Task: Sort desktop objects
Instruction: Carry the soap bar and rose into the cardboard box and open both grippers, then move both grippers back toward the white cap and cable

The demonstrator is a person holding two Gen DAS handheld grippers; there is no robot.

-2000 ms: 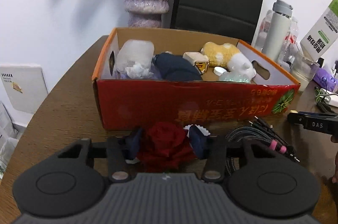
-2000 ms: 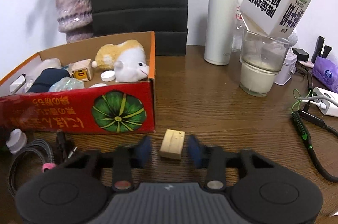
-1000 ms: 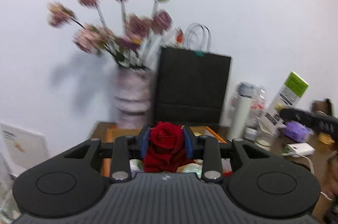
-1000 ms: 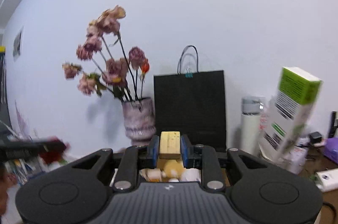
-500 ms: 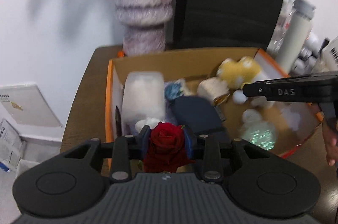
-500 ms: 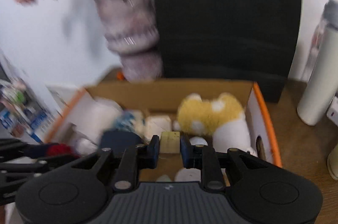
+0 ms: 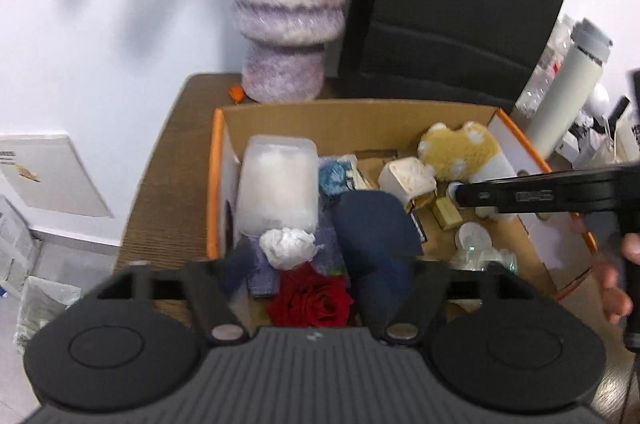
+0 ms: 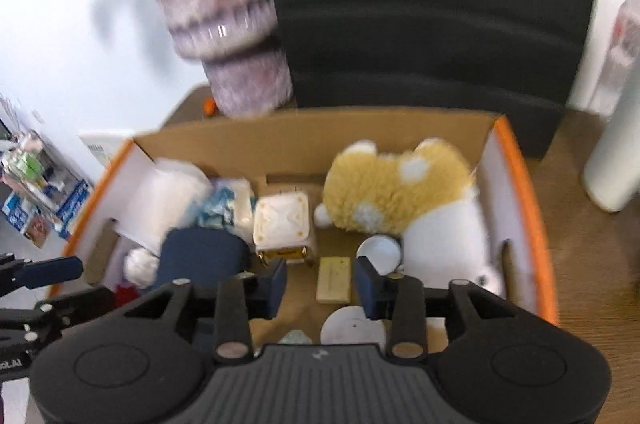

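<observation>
Left wrist view, right tongs' arm (image 7: 536, 197): raised lettering on the black bar at 3 o'clock, too blurred to read.
Left wrist view, white panel (image 7: 44, 175): small dark print and a yellowish mark at 9 o'clock, not legible.
Right wrist view, black tool body (image 8: 16, 364): pale letters at the frame's edge at 8 o'clock, cut off; roughly "LAI" shows, the rest lost.
Right wrist view, white card (image 8: 98, 143): a short block of dark print at 10 o'clock, behind the cardboard box (image 8: 516, 159), too small to read.
Both tongs' camera housings: a small pale emblem at 6 o'clock, no letters.
</observation>
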